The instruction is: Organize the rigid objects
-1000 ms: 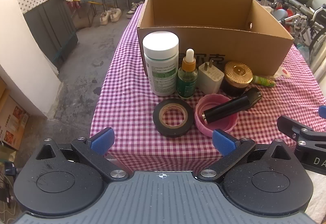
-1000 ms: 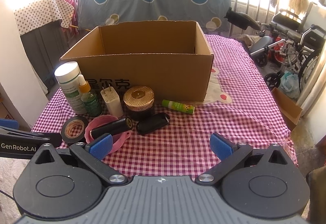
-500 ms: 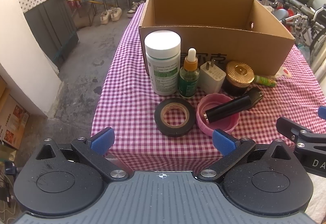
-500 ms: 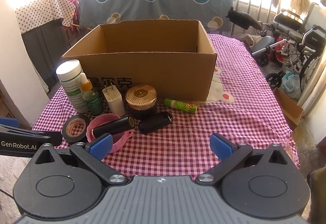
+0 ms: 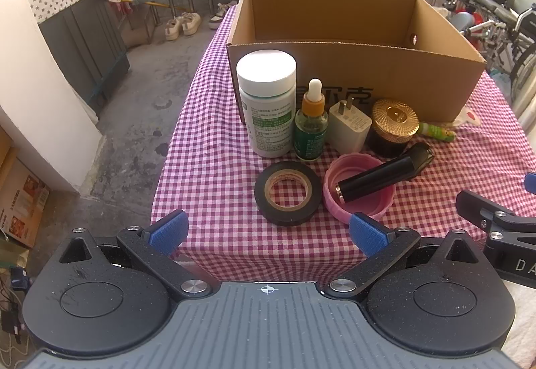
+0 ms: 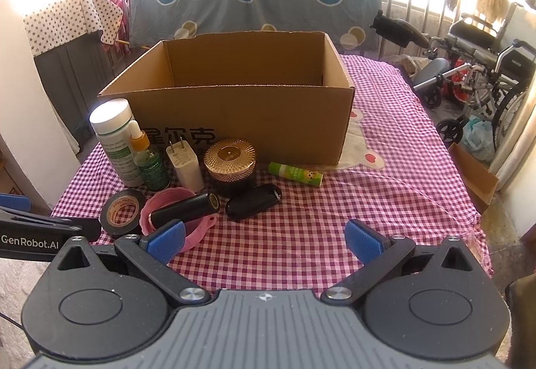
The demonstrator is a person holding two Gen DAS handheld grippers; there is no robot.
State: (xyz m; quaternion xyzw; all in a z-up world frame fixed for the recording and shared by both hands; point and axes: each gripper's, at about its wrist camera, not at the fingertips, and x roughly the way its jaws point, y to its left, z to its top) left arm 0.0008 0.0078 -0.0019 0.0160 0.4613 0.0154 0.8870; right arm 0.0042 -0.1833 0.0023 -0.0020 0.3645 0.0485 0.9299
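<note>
We have not started packing: as far as we can see into the cardboard box (image 6: 241, 121), it holds nothing. Every item sits on the checked cloth in front of it: white pill bottle (image 5: 267, 102), dropper bottle (image 5: 311, 127), charger plug (image 5: 349, 127), gold-lidded jar (image 5: 394, 126), green tube (image 6: 295, 173), tape roll (image 5: 287, 192), pink lid (image 5: 358, 193) with a black cylinder (image 5: 372, 180) lying across it, and key fob (image 6: 253, 202). Our left gripper (image 5: 267, 231) and right gripper (image 6: 264, 239) both hover spread wide, holding nothing. All remains to do.
</note>
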